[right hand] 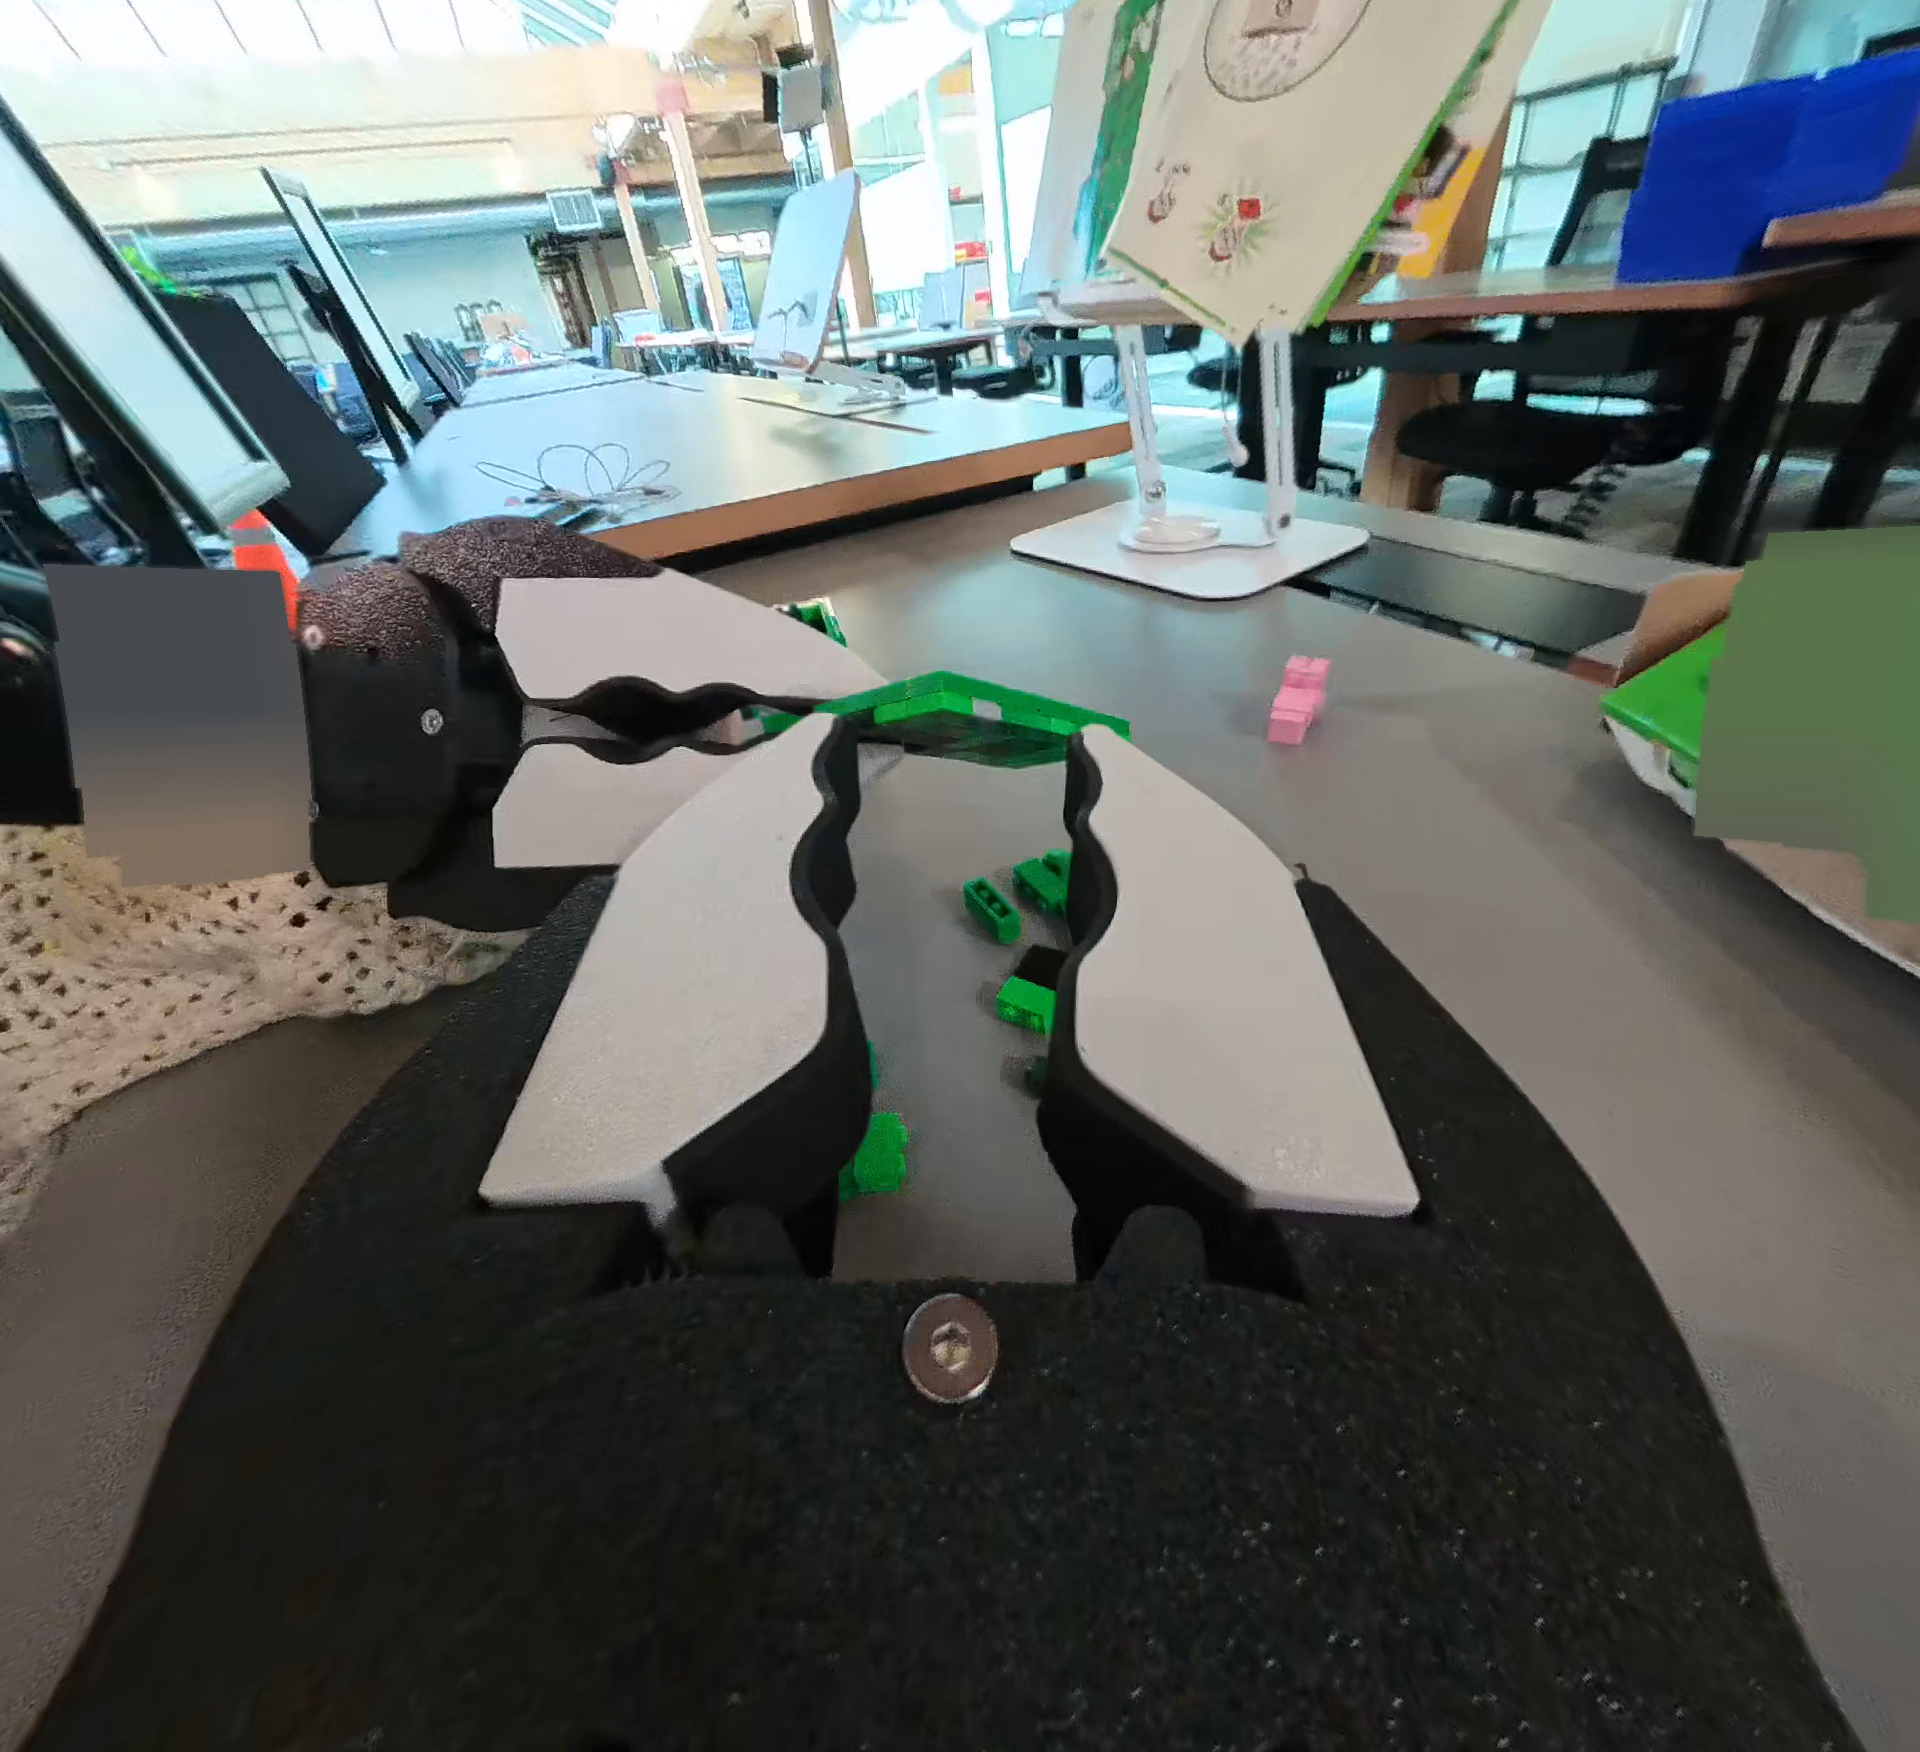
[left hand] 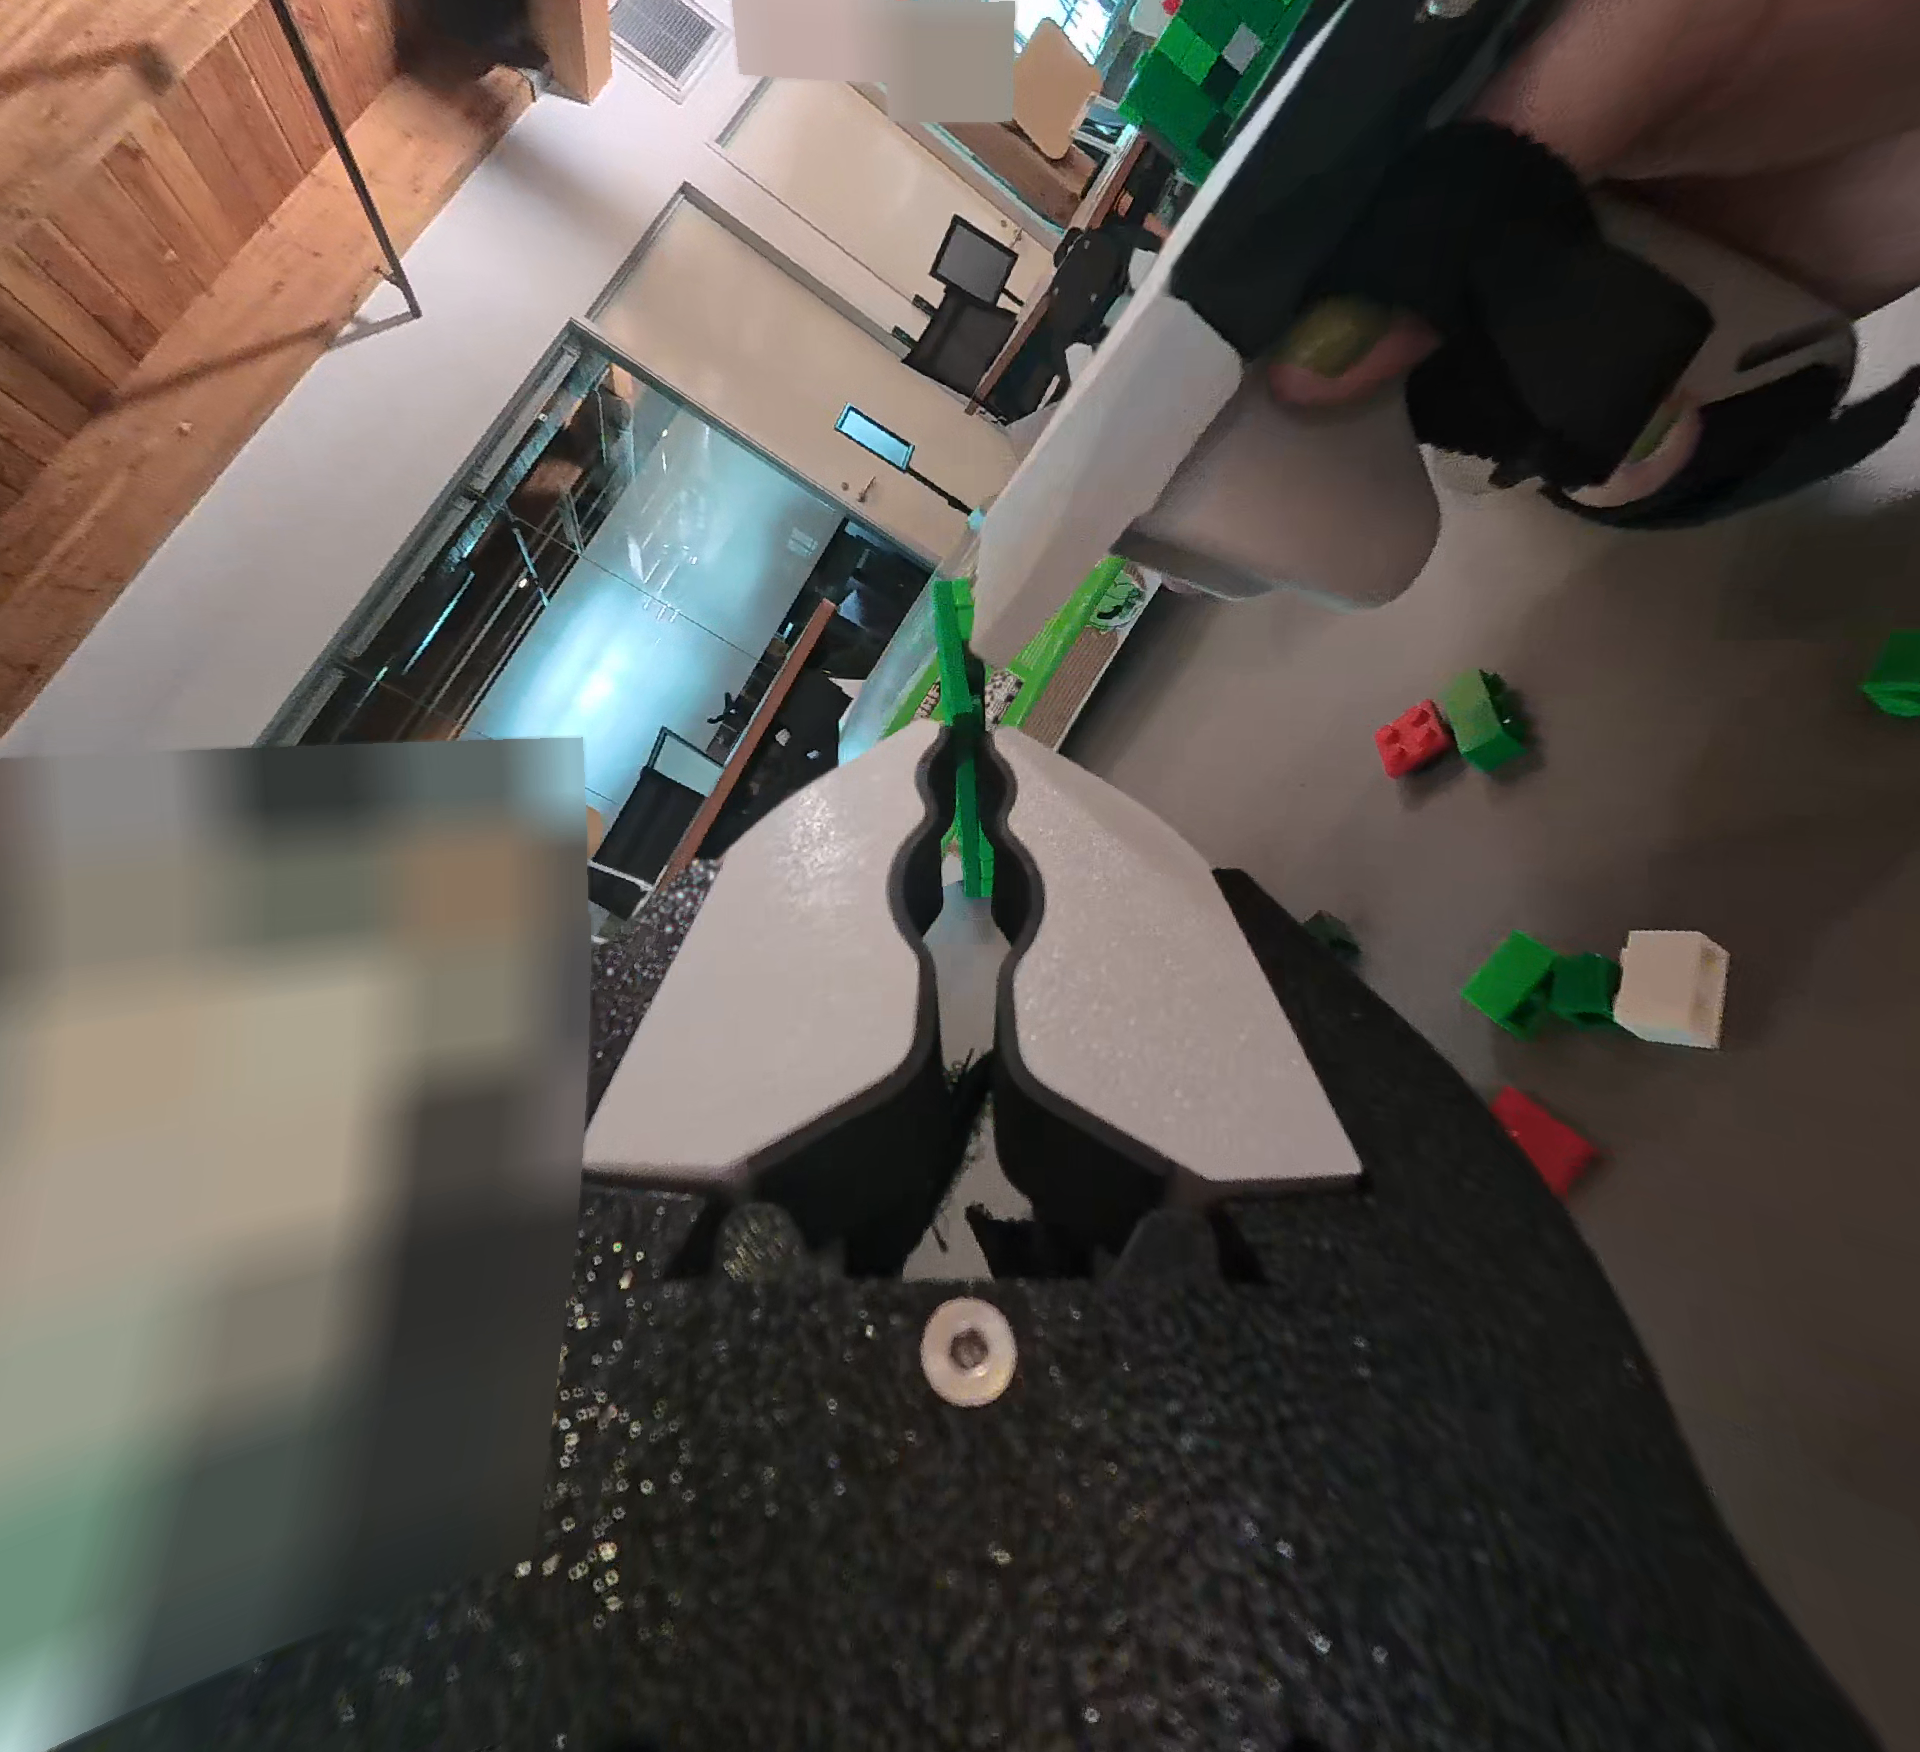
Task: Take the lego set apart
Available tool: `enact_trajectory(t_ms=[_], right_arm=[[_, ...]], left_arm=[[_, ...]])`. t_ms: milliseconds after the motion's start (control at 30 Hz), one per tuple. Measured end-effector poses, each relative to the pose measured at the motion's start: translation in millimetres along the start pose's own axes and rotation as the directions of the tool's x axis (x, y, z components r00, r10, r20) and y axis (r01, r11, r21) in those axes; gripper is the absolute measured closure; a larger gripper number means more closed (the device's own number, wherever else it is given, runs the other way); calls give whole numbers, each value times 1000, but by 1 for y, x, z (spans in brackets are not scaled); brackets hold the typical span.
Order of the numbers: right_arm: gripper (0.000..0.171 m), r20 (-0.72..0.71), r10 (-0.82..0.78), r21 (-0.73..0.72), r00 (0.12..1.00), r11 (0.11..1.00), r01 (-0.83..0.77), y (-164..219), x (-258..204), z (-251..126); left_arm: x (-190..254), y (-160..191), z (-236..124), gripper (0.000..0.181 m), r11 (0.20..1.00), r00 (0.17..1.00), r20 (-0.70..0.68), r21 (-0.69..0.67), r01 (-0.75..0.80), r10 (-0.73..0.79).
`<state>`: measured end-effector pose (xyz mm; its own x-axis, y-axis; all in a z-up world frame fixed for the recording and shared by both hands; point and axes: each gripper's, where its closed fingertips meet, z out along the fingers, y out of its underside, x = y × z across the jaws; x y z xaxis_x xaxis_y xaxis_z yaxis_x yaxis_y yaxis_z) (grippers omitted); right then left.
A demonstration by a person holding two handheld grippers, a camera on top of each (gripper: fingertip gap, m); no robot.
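Observation:
My left gripper (left hand: 961, 752) is shut on a thin green lego plate (left hand: 956, 663), seen edge-on between its tips. In the right wrist view the left gripper (right hand: 764, 710) comes in from the left and holds the same plate (right hand: 966, 700) flat above the grey table (right hand: 1351, 871). My right gripper (right hand: 956, 746) is open, its tips just below the plate's near edge, one on each side. In the left wrist view a finger (left hand: 1122, 455) of the right gripper reaches in from the upper right, held by a hand.
Loose bricks lie on the table: green ones (right hand: 987, 907) between my right fingers, a pink one (right hand: 1299, 700), red and green (left hand: 1455, 736), green and white (left hand: 1600, 985). A white stand (right hand: 1195, 549) bears a booklet (right hand: 1299, 92). A crocheted cloth (right hand: 156, 954) lies at the left.

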<state>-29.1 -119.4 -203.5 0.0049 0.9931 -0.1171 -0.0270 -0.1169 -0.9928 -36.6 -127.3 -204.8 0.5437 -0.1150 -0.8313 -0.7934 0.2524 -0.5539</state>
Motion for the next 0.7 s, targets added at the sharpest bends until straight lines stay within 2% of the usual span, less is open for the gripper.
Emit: enact_trajectory(t_ms=[133, 300, 433, 533, 567, 600, 700], right_arm=[[145, 20, -25, 10, 999, 1000, 24, -1, -6, 1], [135, 37, -48, 7, 998, 999, 48, 1, -9, 2], [141, 40, -60, 22, 997, 998, 59, -1, -9, 0], [143, 58, -70, 14, 996, 998, 69, 0, -12, 0], [148, 63, -77, 4, 995, 997, 77, 0, -13, 0], [171, 99, -88, -16, 991, 996, 90, 3, -19, 0], [171, 62, -179, -25, 982, 983, 181, 4, -21, 2]], left_arm=[[-1, 0, -1, 178, 1000, 1000, 3, 0, -9, 9], [2, -4, -1, 178, 1000, 1000, -4, 4, -25, 25], [2, -6, -2, 178, 1000, 1000, -25, 29, 1, 0], [4, -6, -4, 178, 998, 998, -44, 54, -37, 40], [4, -5, -4, 178, 998, 997, -56, 53, -43, 46], [3, -5, -4, 178, 997, 997, -58, 54, -47, 50], [2, -4, -5, 178, 998, 997, -72, 58, -20, 24]])
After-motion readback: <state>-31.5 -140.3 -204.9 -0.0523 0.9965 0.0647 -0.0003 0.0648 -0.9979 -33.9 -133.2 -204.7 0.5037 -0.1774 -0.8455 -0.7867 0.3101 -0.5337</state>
